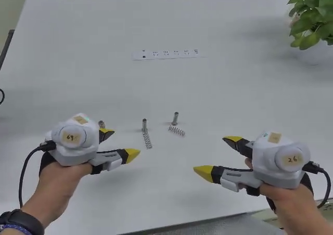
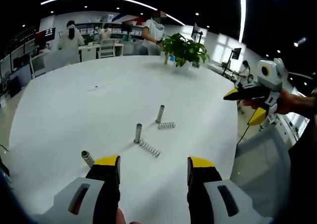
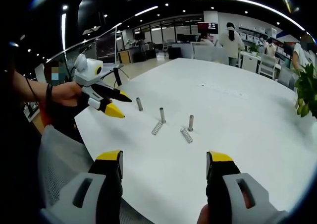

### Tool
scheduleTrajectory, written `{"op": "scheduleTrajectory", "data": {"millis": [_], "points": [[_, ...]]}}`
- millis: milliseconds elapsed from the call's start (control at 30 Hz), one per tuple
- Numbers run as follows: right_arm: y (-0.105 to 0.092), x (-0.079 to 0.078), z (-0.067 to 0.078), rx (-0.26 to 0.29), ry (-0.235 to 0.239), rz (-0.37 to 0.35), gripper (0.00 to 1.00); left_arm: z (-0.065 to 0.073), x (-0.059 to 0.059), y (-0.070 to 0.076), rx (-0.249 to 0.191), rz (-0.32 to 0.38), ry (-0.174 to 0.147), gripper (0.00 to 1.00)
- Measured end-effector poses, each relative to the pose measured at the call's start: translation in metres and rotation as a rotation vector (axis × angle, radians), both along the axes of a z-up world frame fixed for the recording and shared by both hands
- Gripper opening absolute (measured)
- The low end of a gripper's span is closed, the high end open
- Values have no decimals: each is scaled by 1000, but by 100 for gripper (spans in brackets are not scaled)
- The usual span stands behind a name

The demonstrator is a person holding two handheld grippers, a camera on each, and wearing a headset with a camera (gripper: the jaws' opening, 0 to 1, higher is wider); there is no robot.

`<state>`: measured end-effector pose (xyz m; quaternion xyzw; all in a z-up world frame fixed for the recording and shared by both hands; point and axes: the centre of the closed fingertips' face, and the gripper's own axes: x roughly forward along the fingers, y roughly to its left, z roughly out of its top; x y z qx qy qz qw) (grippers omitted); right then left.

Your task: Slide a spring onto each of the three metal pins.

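— Springs (image 1: 148, 140): two lie flat on the worktop (image 1: 218, 89). One at base of middle pin (image 1: 144, 125), second spring (image 1: 176, 130) beside right pin (image 1: 175, 118). Left pin (image 1: 101, 124) stands just past left gripper (image 1: 120, 143).
— Jaws?
— Left gripper near-left, jaws spread wide, holding nothing. Right gripper (image 1: 217, 155) near-right, same.

- The leftmost short grey metal pin (image 1: 101, 124) stands half hidden behind the left gripper (image 1: 120, 143) in the head view.
- The green leafy potted plant (image 1: 308, 14) is cut off by the head view's top right corner.
- The flat white power strip (image 1: 165, 54) on the white desk (image 1: 234, 89) is too small to read its markings.
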<state>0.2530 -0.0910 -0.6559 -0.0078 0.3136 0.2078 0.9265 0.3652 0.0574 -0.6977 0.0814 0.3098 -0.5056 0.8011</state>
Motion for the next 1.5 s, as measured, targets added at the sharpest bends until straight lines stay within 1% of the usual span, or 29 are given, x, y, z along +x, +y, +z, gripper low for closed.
{"op": "scheduleTrajectory", "data": {"millis": [133,200,233,400,500,600,733,833,900,967,1067,1100,1233,1300,1367,1400,1500], "points": [[-2,-1,1,-2,-6,-4,67,-9,1,-7,9,2,15,49],[-3,-2,3,2,-8,-9,67,-13,2,-8,28,3,3,48],[-3,-3,3,2,-7,-9,67,-17,3,-9,35,0,5,48],[-5,-7,4,-4,-4,-5,67,-27,6,-13,32,29,32,47],[-7,-8,4,-4,-3,-9,67,-32,6,-19,33,39,42,47],[-9,-8,4,-5,-2,-13,67,-37,7,-27,24,57,52,46],[-11,-9,3,-6,2,-13,66,-43,10,-35,18,88,70,44],[-12,-9,3,-4,1,-17,66,-47,13,-40,21,105,76,43],[-12,-9,4,-1,1,-17,66,-53,15,-42,25,132,93,42],[-12,-9,3,5,2,-14,66,-57,17,-42,35,154,91,41],[-12,-9,2,1,7,-10,66,-64,20,-43,35,181,103,40],[-12,-9,2,0,8,-9,66,-66,21,-44,41,191,102,40],[-14,-10,2,2,10,-12,66,-72,22,-48,53,215,106,38],[-16,-10,1,3,12,-14,66,-76,21,-49,70,224,103,37],[-16,-10,1,5,12,-16,66,-81,21,-50,72,231,106,36],[-16,-10,1,4,12,-16,66,-83,21,-50,85,238,100,36],[-16,-9,1,7,10,-17,66,-85,23,-50,95,252,95,35]]}}
